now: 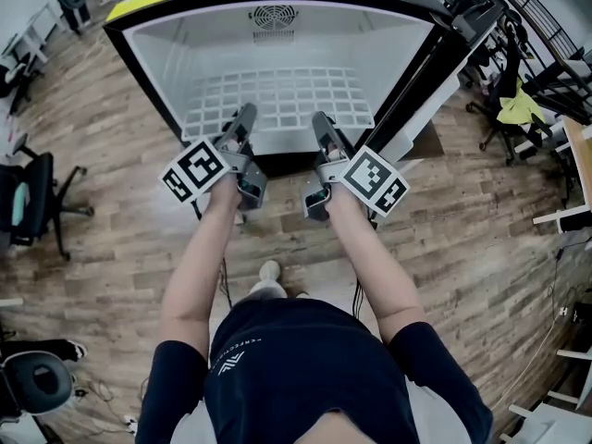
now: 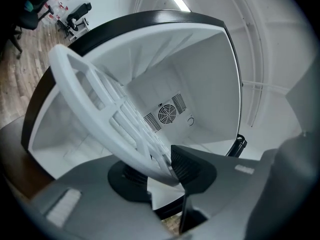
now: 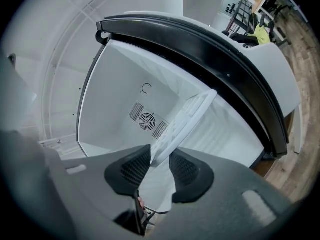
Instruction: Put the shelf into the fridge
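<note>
The white grid shelf (image 1: 277, 100) lies level inside the open white fridge (image 1: 139, 40), its front edge toward me. My left gripper (image 1: 245, 118) and right gripper (image 1: 321, 123) reach over that front edge side by side, about a hand's width apart. In the left gripper view the shelf's (image 2: 90, 104) thick rim runs between the pads of the left gripper (image 2: 160, 166) and touches them. In the right gripper view the shelf (image 3: 190, 114) shows edge-on, pinched between the dark pads of the right gripper (image 3: 159, 161). A round fan grille (image 1: 272, 15) sits on the fridge's back wall.
The fridge's black-framed door (image 1: 435, 91) stands open at the right. Office chairs (image 1: 28, 202) stand on the wood floor at the left, with more chairs and desks (image 1: 518, 109) at the right. I stand right in front of the fridge opening.
</note>
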